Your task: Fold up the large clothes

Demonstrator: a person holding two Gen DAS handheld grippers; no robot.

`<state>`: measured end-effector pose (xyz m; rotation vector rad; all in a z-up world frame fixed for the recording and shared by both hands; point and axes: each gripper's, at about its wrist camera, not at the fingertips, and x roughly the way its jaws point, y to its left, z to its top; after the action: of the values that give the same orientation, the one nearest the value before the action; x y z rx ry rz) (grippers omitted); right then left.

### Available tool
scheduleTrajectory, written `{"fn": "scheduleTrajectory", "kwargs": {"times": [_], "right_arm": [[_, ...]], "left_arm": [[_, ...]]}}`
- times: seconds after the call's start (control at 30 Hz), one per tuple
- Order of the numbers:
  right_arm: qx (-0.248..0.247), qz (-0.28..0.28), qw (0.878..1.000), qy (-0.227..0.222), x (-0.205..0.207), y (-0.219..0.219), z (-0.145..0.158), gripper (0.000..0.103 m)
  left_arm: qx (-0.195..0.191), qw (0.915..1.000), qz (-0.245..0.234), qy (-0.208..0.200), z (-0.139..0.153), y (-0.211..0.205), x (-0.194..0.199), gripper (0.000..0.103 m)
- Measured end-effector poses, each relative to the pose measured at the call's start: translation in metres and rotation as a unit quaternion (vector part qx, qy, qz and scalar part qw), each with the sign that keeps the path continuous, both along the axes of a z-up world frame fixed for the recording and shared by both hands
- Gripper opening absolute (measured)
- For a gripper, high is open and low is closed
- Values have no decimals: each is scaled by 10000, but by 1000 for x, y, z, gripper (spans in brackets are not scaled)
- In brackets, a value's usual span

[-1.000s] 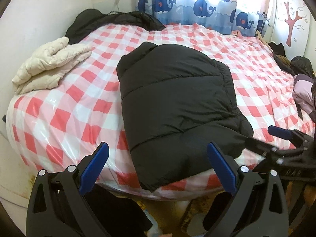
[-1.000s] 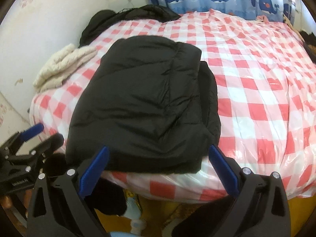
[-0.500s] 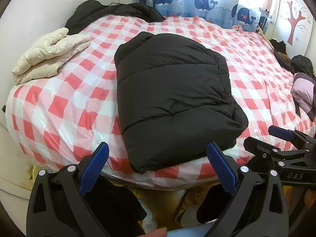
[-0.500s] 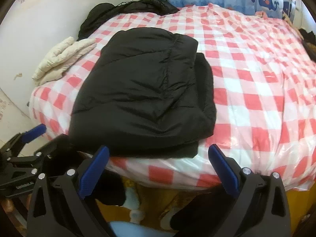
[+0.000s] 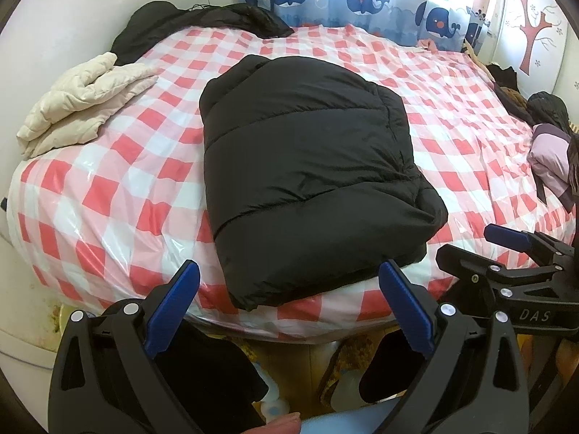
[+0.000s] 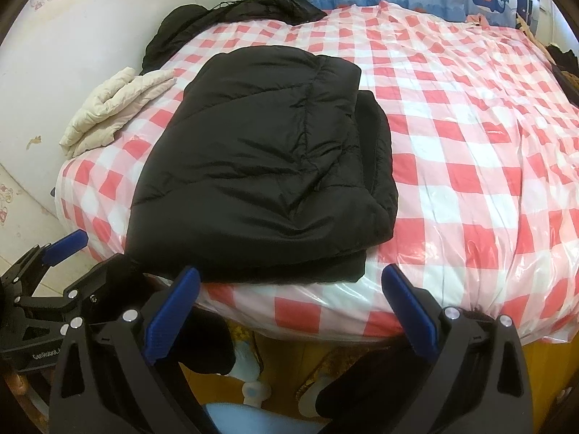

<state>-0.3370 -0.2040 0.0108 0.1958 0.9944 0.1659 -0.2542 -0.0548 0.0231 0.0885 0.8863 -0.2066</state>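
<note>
Left wrist: cream jacket (image 5: 83, 105) beside black jacket (image 5: 307, 184), seemingly apart.

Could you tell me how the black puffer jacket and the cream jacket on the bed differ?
The black puffer jacket lies mid-bed near the front edge; the cream jacket sits at the left edge by the wall. The black one looks larger and forms a flat rectangle; the cream one is a looser, rumpled bundle. Both are quilted and rest on the checked cover.

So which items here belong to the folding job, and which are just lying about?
Job:
- black puffer jacket, folded at the bed's near edge
- left gripper, open, empty
- right gripper, open, empty

Lying about:
- cream jacket, far left
- black garment by the wall
- lilac clothing, right edge
- whale curtain
</note>
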Motion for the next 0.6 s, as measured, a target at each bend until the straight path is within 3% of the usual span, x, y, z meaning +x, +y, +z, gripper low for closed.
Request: {"fn": "scheduleTrajectory", "kwargs": {"times": [0.6], "right_arm": [[-301, 11, 9993, 228, 2, 2, -1, 96]], "left_arm": [[-68, 9996, 79, 270, -11, 11, 8, 95]]}}
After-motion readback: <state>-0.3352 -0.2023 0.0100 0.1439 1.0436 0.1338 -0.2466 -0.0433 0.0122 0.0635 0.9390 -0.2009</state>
